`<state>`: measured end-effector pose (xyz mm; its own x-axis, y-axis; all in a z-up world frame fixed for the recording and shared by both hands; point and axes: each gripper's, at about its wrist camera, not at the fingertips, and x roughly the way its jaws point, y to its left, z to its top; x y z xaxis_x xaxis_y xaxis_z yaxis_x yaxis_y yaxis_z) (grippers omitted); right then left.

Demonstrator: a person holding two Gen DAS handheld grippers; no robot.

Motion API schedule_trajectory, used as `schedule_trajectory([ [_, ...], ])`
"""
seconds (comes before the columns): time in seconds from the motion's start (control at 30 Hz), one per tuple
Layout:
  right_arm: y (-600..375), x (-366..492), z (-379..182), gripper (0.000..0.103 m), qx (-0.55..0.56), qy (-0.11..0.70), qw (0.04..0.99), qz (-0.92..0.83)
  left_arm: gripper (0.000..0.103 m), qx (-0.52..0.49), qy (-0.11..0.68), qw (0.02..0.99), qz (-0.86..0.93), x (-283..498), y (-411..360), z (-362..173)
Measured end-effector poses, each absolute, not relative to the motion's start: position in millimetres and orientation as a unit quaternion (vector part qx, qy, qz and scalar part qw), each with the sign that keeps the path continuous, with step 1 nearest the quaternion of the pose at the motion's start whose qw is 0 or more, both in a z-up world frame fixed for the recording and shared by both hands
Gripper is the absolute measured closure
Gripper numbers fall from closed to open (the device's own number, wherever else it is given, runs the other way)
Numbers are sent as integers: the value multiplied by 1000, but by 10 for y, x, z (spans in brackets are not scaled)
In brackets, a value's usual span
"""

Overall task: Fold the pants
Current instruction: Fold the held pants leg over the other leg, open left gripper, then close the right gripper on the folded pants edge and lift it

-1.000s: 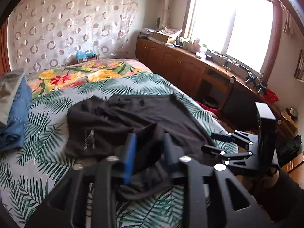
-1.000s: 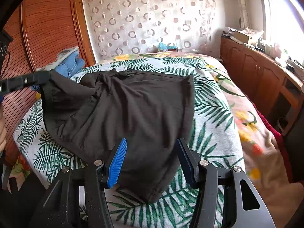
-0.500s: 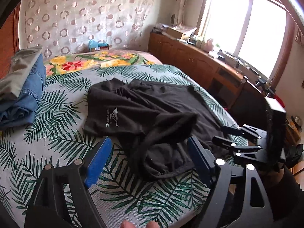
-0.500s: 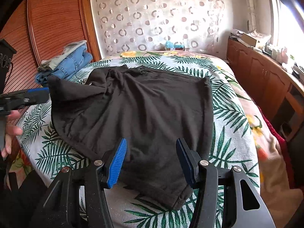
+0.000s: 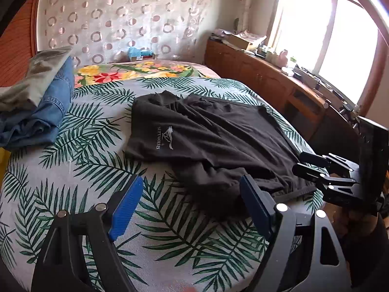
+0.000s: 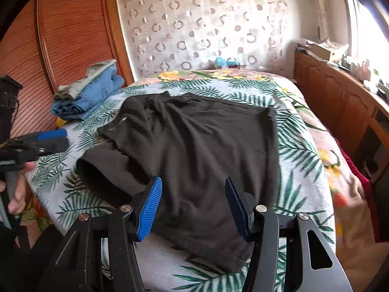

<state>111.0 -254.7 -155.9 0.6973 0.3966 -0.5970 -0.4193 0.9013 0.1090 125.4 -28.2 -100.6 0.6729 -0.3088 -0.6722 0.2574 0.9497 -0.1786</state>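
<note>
Black pants point(image 5: 209, 138) lie spread and rumpled on the palm-leaf bedspread point(image 5: 92, 170), with a white logo near their left edge. One leg end bunches near the front. My left gripper point(image 5: 192, 204) is open and empty, just in front of that bunched end. My right gripper point(image 6: 193, 206) is open and empty, hovering above the near edge of the pants point(image 6: 201, 150). The right gripper also shows at the right of the left wrist view point(image 5: 323, 170), and the left gripper at the left of the right wrist view point(image 6: 46, 141).
A pile of folded jeans and a grey garment point(image 5: 36, 104) sits at the bed's far left, also in the right wrist view point(image 6: 90, 92). A wooden cabinet point(image 5: 279, 85) under the window runs along the right. A ribbed wooden wardrobe door point(image 6: 60, 48) stands left.
My left gripper let go of the black leg, opened wide and drew back; the leg now lies bunched on the bed. My right gripper stayed open over the pants' near edge.
</note>
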Motion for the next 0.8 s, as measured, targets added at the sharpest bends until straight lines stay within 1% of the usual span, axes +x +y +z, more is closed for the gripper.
schedule_trajectory([
  [0.23,-2341,1118,-1562,49,-23,319,915,245,21,-22,365,919,-146,1266,-296,-1079],
  [0.4,-2272,1161,-1598,52,-27,322,913,251,21,-11,385,913,-137,1292,-325,-1220],
  [0.47,-2246,1170,-1609,56,-31,323,912,252,21,-10,392,910,-137,1287,-327,-1281],
  [0.6,-2191,1207,-1645,57,-31,328,910,253,21,-4,406,905,-130,1282,-321,-1391],
  [0.8,-2066,1307,-1737,68,-34,346,900,261,21,-8,404,906,-129,1258,-305,-1448],
])
